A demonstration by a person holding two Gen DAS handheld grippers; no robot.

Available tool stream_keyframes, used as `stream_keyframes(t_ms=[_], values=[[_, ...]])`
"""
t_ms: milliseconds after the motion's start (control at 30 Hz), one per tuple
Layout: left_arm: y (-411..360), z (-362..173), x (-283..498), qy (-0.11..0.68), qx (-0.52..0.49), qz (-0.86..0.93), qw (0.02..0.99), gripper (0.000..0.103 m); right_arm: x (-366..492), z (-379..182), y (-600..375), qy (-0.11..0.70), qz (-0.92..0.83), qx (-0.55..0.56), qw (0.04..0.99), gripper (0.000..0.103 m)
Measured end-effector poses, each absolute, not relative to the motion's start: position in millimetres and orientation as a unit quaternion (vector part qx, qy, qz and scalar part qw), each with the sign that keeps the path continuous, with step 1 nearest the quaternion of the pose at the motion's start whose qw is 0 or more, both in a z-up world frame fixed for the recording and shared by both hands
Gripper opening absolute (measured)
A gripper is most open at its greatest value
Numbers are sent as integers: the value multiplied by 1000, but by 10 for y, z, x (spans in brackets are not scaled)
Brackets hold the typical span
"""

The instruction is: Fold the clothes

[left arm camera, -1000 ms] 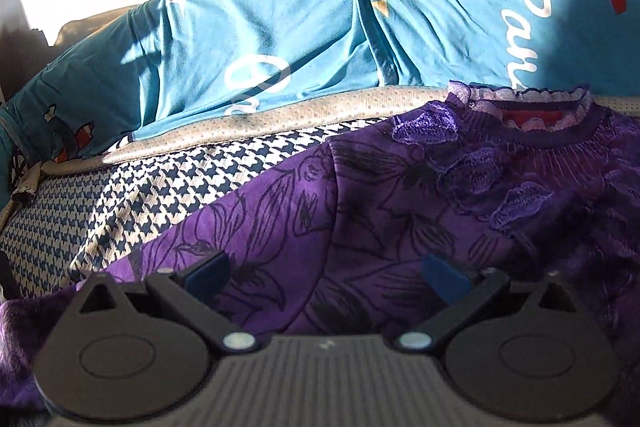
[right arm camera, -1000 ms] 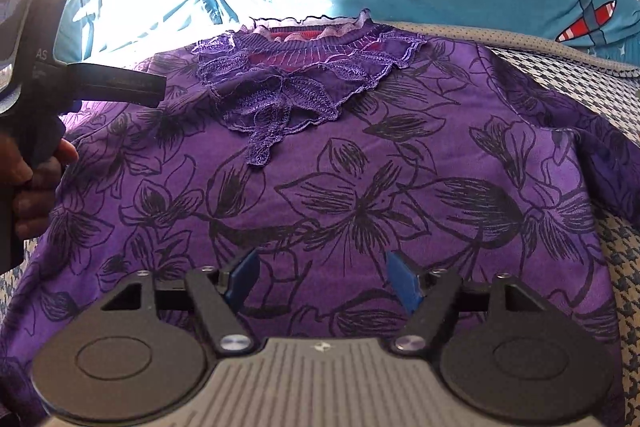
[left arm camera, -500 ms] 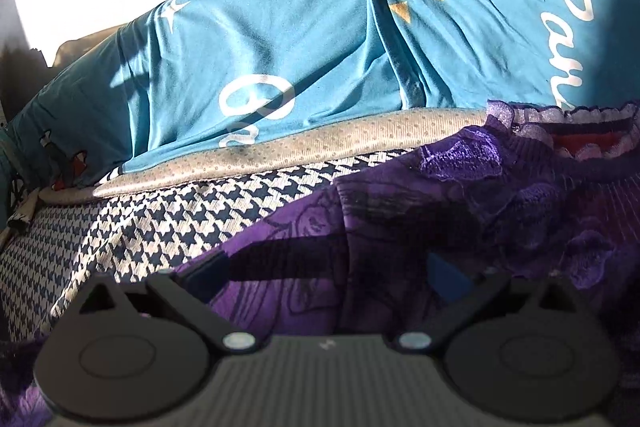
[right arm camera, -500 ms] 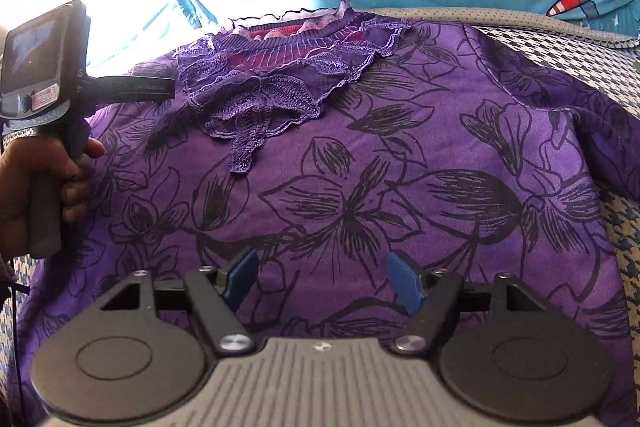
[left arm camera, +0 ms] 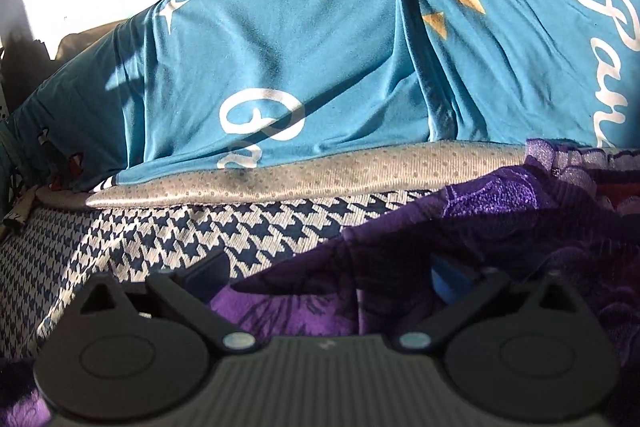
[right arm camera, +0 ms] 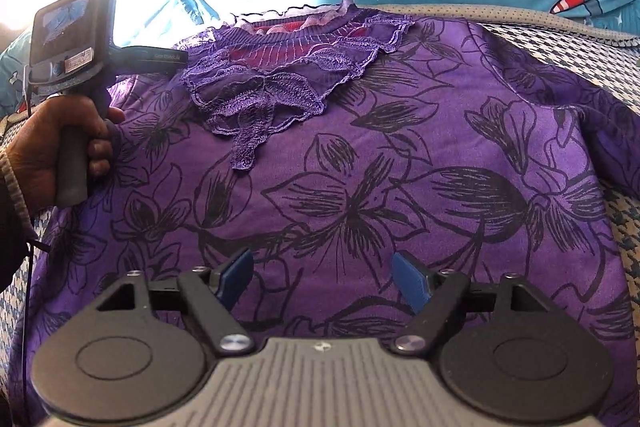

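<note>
Purple floral-print top with lace collar lies spread flat on houndstooth bed cover, collar away; right tongs gape above hem; left tongs gape at left shoulder edge, nearer sleeve.

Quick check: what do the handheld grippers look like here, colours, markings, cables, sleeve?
Both grippers, left and right, have black linkages with round discs, silver pivot screws, a ribbed grey body and blue fingers. From the right wrist view, the left unit has a grey pistol handle, a screen on its back with a small label, and a thin black cable. The sleeve is dark with a light ribbed cuff.
</note>
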State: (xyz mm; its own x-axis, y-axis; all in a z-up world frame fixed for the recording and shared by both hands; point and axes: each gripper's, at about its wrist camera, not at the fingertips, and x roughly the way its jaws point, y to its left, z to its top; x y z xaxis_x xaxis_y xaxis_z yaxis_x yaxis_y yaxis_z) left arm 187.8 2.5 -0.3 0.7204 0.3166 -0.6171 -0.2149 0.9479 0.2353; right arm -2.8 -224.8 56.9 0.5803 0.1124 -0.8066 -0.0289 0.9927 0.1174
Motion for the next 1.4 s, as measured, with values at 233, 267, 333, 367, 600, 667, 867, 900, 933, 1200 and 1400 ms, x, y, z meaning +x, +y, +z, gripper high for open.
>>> stream_keyframes(t_ms=[233,267,333,367,600,667,867,900,933,1200,1400], values=[[-210,292,1671,324,79,113,936,103,-28,568,-2271,457,44,50,887,78],[-263,326,1631,327,80,107,935,103,-31,567,-2274,457,44,51,887,78],[-380,384,1539,335,83,94,934,103,-34,567,-2290,457,42,52,887,78],[-454,393,1478,339,87,85,933,103,-36,568,-2302,457,41,53,887,78],[-601,266,1339,367,83,66,924,103,-70,584,-2392,457,36,67,886,78],[-579,239,1365,368,77,67,924,103,-80,584,-2401,457,36,68,886,78],[-513,156,1443,369,60,72,925,103,-91,570,-2399,459,36,66,885,79],[-502,142,1456,370,57,73,925,103,-90,566,-2388,459,36,64,885,80],[-491,129,1469,370,54,73,925,103,-88,562,-2376,460,36,63,885,82],[-442,80,1492,371,51,85,923,103,-106,526,-2341,461,52,43,885,88],[-502,168,1250,384,77,82,917,103,-103,553,-2442,461,49,74,883,88]])
